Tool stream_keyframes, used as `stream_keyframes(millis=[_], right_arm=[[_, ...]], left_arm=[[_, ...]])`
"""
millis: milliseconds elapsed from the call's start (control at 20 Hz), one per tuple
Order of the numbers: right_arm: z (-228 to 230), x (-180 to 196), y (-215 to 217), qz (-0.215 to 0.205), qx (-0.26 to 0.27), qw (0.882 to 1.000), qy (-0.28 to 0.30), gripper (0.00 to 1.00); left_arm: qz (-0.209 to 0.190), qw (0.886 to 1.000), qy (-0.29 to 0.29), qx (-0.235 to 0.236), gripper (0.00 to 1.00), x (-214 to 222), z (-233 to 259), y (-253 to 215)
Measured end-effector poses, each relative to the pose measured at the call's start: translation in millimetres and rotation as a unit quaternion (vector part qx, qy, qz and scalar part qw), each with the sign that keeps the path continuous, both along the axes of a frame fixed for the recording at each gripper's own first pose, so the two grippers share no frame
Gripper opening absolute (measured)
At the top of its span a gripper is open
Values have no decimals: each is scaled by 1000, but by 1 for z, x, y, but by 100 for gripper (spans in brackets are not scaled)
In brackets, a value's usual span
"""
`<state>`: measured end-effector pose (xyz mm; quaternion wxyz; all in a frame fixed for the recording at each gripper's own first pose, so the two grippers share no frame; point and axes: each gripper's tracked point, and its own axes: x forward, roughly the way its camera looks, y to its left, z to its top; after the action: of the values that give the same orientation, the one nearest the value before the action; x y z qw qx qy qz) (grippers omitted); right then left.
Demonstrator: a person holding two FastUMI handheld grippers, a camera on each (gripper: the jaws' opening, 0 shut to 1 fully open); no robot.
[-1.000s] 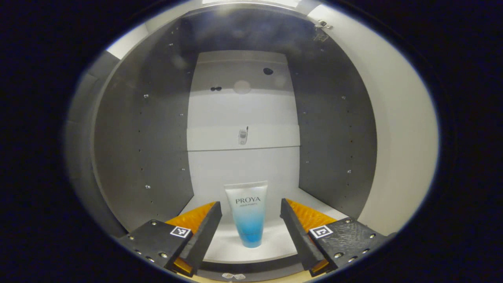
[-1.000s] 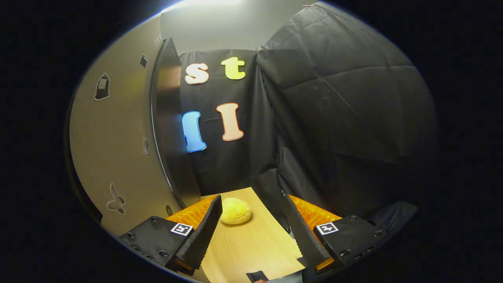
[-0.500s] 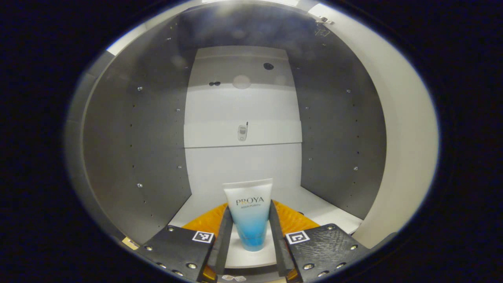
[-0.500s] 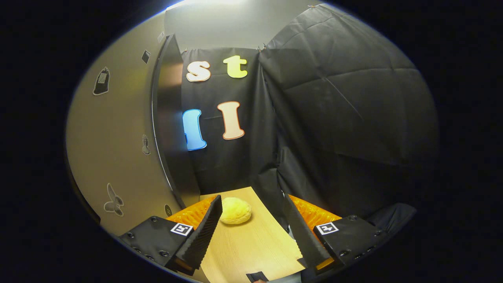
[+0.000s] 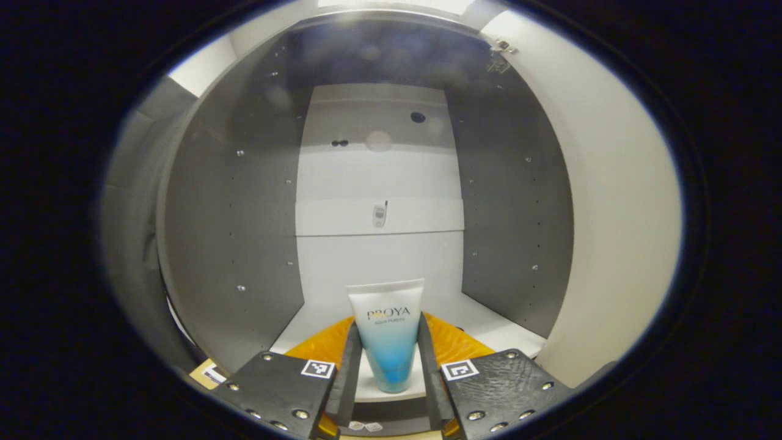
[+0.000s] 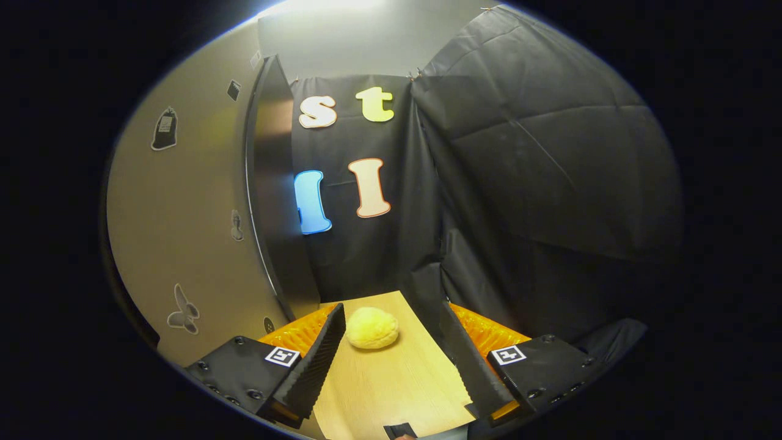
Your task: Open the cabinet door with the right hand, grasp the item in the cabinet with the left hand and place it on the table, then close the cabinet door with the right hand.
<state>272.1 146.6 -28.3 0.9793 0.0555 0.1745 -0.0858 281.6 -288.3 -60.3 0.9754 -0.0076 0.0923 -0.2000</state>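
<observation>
A white tube with a blue lower end point(image 5: 387, 336) stands cap-down near the front edge of the cabinet floor point(image 5: 489, 330). My left gripper point(image 5: 387, 382) is shut on it, one finger pressing on each side of the blue part. The cabinet's grey side walls point(image 5: 244, 244) and white back panel point(image 5: 379, 177) rise behind it. In the right gripper view the open cabinet door point(image 6: 183, 232) stands at the left, its dark edge point(image 6: 272, 183) facing me. My right gripper point(image 6: 391, 366) hangs open over the wooden table point(image 6: 391, 385), nothing between its fingers.
A yellow bun-like object point(image 6: 372, 328) lies on the table just beyond my right gripper. Black cloth point(image 6: 537, 183) walls in the table's back and right side. The door's pale inner face point(image 5: 617, 214) stands to the right of the cabinet opening.
My left gripper moved in around the tube and shut on it, then drew back slightly with it. The right gripper shifted only a little and stays open.
</observation>
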Motion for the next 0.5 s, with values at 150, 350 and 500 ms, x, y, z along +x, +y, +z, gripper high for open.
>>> stream_keyframes(millis=[150,350,500], right_arm=[[2,-3,3,16,1,1000,-1,98],[3,-7,6,37,4,999,-2,93],[6,-9,10,55,6,998,-5,93]], left_arm=[[11,1000,-7,-1,48,-9,11,9],[32,999,-16,2,46,-35,20,38],[49,999,-19,7,46,-54,24,58]])
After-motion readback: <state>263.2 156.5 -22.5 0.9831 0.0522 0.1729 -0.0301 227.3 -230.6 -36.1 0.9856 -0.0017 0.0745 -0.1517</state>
